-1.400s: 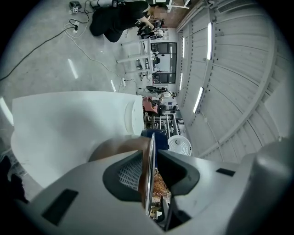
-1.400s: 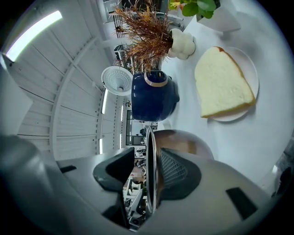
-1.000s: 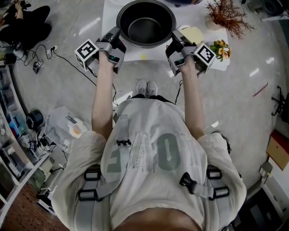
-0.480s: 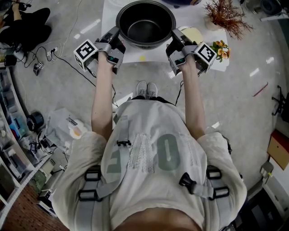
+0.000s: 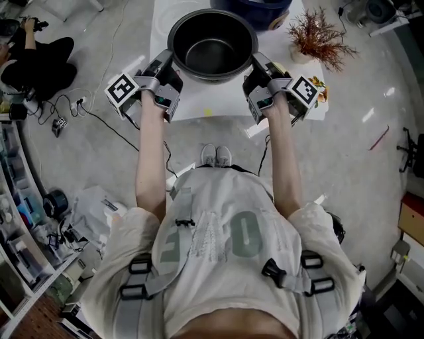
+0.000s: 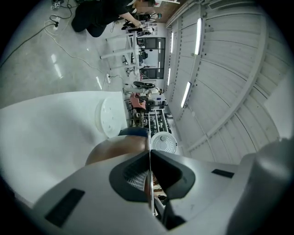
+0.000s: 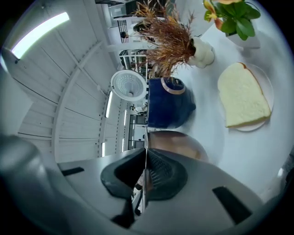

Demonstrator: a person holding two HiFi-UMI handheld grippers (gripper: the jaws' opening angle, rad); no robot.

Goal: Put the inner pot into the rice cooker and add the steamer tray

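Note:
The dark inner pot [image 5: 212,44] hangs above the white table [image 5: 165,93], held by its rim on two sides. My left gripper [image 5: 167,74] is shut on the pot's left rim [image 6: 149,151]. My right gripper [image 5: 254,74] is shut on the right rim [image 7: 145,147]. The blue rice cooker [image 5: 258,6] stands just beyond the pot at the table's far side; it shows as a blue body [image 7: 167,103] in the right gripper view. The white perforated steamer tray [image 7: 128,85] lies past the cooker, and the left gripper view shows the tray [image 6: 163,142] too.
A dried brown plant in a white vase [image 5: 311,41], a slice of bread on a plate [image 7: 243,98] and a green potted plant [image 7: 234,18] stand on the table's right. A round white lid [image 6: 110,124] lies on the left. Cables and a crouching person [image 5: 36,56] are on the floor.
Both grippers have carried the pot farther over the table toward the blue cooker. The cooker now shows at the head view's top edge.

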